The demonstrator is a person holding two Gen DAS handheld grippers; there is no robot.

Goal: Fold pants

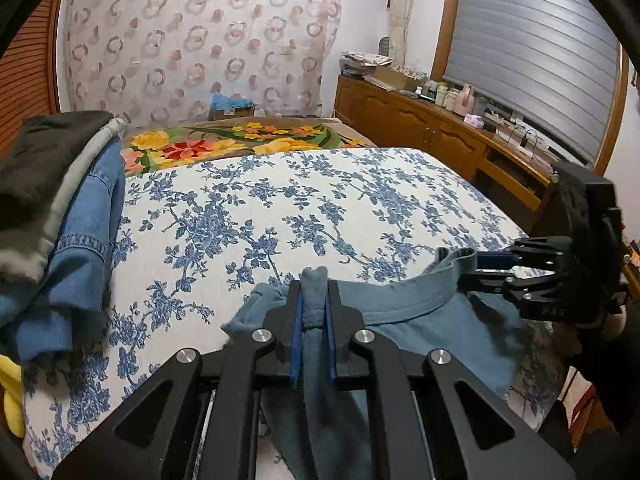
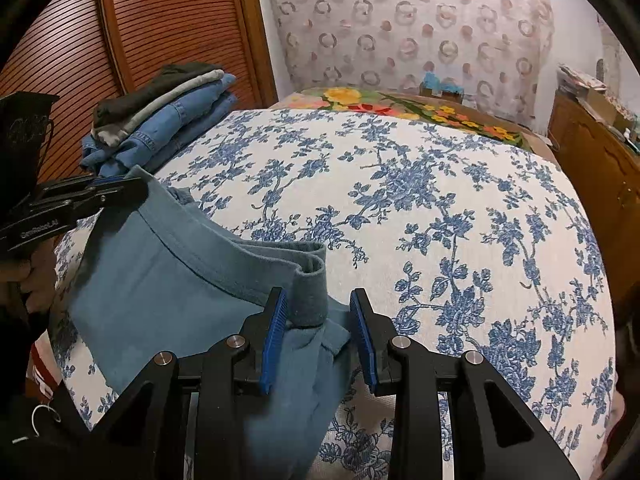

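Note:
Teal pants (image 1: 420, 308) lie at the near edge of a bed with a blue-flowered cover (image 1: 280, 208), waistband uppermost. My left gripper (image 1: 313, 292) is shut on a bunched piece of the waistband, the cloth pinched between its blue pads. From the right wrist view it shows at the left (image 2: 136, 190), gripping the waistband's far corner. My right gripper (image 2: 318, 300) stands open around the other folded waistband corner of the pants (image 2: 160, 280); the cloth rests against the left pad, with a gap to the right pad. In the left wrist view it reaches in from the right (image 1: 472, 270).
A stack of folded clothes (image 1: 60, 220), denim under grey and dark pieces, sits at the bed's left side (image 2: 168, 112). A bright flowered blanket (image 1: 224, 144) lies farther back. A wooden cabinet (image 1: 420, 120) with clutter runs along the right; a slatted wooden door (image 2: 120, 20) stands left.

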